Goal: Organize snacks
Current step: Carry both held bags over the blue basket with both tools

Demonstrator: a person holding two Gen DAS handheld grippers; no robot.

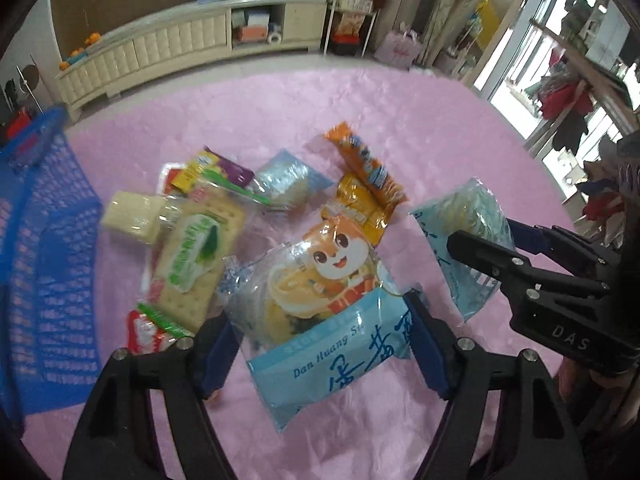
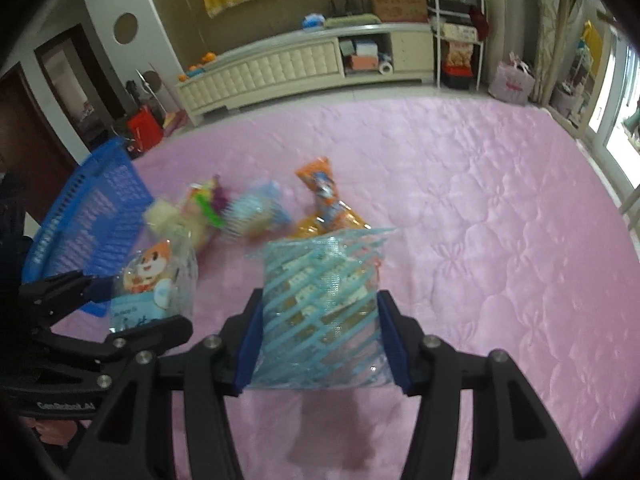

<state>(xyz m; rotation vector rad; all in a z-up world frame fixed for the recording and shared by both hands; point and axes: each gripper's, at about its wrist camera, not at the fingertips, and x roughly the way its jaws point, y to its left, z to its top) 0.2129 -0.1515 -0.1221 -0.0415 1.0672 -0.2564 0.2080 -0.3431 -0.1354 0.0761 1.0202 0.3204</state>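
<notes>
Bedding in quilted pink (image 2: 480, 200) fills most of both views, backed by a long cream cabinet (image 2: 280, 68) along the far wall. At the left edge a blue mesh basket (image 1: 48, 264) is seen, with loose snacks (image 1: 192, 240) piled beside it. Left tongs (image 1: 320, 336) are closed on a squirrel-printed bun bag (image 1: 320, 292), and right tongs (image 2: 320, 328) on a blue-striped cracker pack (image 2: 320, 292), both lifted clear of the bed. Slick, puffy wrappers are pinched only at the edges, so either could likely slip out or be crushed.
</notes>
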